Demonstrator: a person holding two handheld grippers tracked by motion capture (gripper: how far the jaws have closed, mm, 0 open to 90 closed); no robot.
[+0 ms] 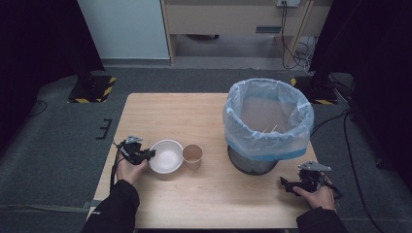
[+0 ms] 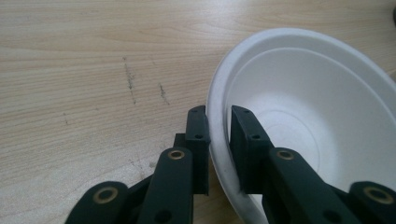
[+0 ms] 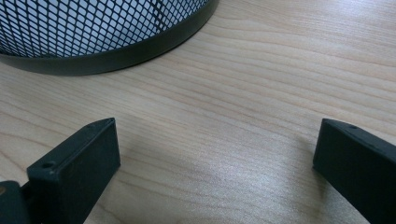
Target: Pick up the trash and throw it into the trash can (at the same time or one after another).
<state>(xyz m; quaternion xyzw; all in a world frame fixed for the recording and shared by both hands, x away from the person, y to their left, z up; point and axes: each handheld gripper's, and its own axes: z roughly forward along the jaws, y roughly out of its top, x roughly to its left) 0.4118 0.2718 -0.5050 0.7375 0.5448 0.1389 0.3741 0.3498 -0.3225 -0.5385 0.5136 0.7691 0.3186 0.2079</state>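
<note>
Wooden tabletop [image 1: 209, 194], bowl being grasped.
Left gripper [image 2: 219, 123] jaws pinch the white bowl [image 2: 317, 107] rim; right gripper [image 3: 215, 154] jaws wide, empty. Next probably: lift toward lined bin [image 1: 267, 121].

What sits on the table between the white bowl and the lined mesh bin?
A brown paper cup stands upright right beside the white bowl; bare table runs from it to the mesh bin, in the high view.
</note>
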